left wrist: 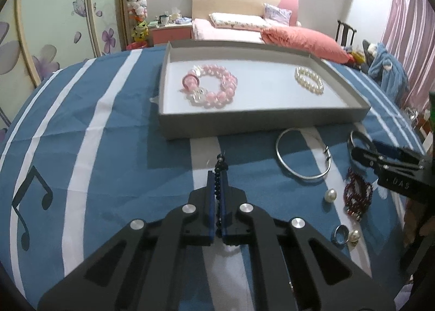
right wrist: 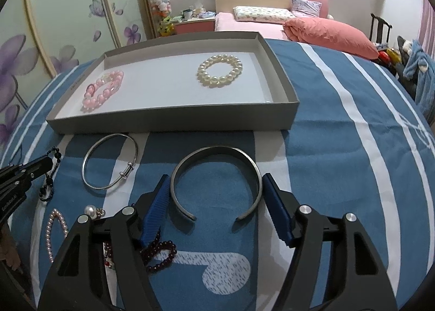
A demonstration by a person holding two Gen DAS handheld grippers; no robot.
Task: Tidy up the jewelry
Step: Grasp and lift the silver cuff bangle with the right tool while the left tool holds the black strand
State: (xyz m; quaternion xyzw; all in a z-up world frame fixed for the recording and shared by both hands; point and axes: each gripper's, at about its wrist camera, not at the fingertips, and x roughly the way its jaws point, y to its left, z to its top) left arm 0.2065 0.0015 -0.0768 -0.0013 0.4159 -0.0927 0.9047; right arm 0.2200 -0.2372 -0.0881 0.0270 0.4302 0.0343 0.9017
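Observation:
A grey tray (left wrist: 261, 123) (right wrist: 174, 122) on the blue striped cloth holds a pink bead bracelet (left wrist: 214, 85) (right wrist: 102, 90) and a white pearl bracelet (left wrist: 310, 80) (right wrist: 220, 70). My left gripper (left wrist: 216, 175) is shut on a black bead bracelet (left wrist: 218, 167), which also shows in the right wrist view (right wrist: 50, 175). My right gripper (right wrist: 216, 183) is open, its fingers on either side of an open silver cuff bangle (right wrist: 217, 175) that lies on the cloth. A thin silver bangle (left wrist: 303, 157) (right wrist: 110, 161) lies in front of the tray.
Loose on the cloth are a dark red bead bracelet (left wrist: 357, 196) (right wrist: 160, 252), a pearl (left wrist: 331, 195), a blue ring (left wrist: 341, 233), a pearl earring (right wrist: 93, 211) and a small pink pearl strand (right wrist: 55, 229). A bed and wardrobe stand behind.

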